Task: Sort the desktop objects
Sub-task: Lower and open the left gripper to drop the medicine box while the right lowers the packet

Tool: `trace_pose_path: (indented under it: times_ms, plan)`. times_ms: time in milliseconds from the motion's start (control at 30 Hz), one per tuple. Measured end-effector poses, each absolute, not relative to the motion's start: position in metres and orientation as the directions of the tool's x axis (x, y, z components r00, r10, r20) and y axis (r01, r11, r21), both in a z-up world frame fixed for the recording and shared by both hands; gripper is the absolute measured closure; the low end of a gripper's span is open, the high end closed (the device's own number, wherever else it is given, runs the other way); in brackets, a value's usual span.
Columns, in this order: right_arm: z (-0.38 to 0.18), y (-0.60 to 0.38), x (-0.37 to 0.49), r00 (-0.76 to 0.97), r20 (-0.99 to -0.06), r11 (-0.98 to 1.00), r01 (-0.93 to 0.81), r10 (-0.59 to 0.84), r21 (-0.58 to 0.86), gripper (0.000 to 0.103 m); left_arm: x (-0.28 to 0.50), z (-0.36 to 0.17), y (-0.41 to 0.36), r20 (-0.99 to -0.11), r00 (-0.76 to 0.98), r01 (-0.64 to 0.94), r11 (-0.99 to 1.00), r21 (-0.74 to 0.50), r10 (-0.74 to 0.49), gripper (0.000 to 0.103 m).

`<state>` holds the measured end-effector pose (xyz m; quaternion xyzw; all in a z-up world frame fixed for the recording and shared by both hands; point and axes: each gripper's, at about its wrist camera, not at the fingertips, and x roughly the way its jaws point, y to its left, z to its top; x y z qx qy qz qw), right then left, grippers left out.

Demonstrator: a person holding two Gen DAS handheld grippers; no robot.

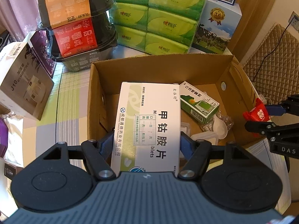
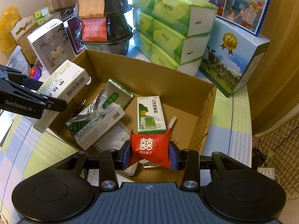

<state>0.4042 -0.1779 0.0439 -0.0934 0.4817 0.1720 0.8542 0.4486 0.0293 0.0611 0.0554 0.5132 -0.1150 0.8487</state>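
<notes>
Left claw (image 1: 147,140) grips white medicine box (image 1: 149,123), hiding carton (image 1: 186,69) floor; right claw (image 2: 149,155) grips red packet (image 2: 149,147).

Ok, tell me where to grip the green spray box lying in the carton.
Grip the spray box across its two long edges, coming straight down from above. It lies flat, face up, with bare carton floor on its right, though a box crowds its left.
</notes>
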Motion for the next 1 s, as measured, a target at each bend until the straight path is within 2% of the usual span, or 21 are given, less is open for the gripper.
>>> trace_pose_path:
  times_ms: [667, 733, 1000]
  plan:
    - [0.033, -0.184, 0.418, 0.477, -0.858, 0.932, -0.363, 0.191, 0.005, 0.064, 0.467, 0.045, 0.022, -0.881, 0.441, 0.252, 0.966, -0.059, -0.169, 0.035]
    - [0.033, -0.184, 0.419, 0.478, -0.858, 0.932, -0.363, 0.19, 0.005, 0.064, 0.47, 0.044, 0.024, -0.881, 0.437, 0.24, 0.968, -0.08, -0.181, 0.03]
    - [0.032, -0.184, 0.419, 0.475, -0.86, 0.934, -0.358, 0.185, 0.003, 0.064, 0.466, 0.038, 0.032, -0.886, 0.435, 0.238, 0.969, -0.061, -0.162, 0.03]
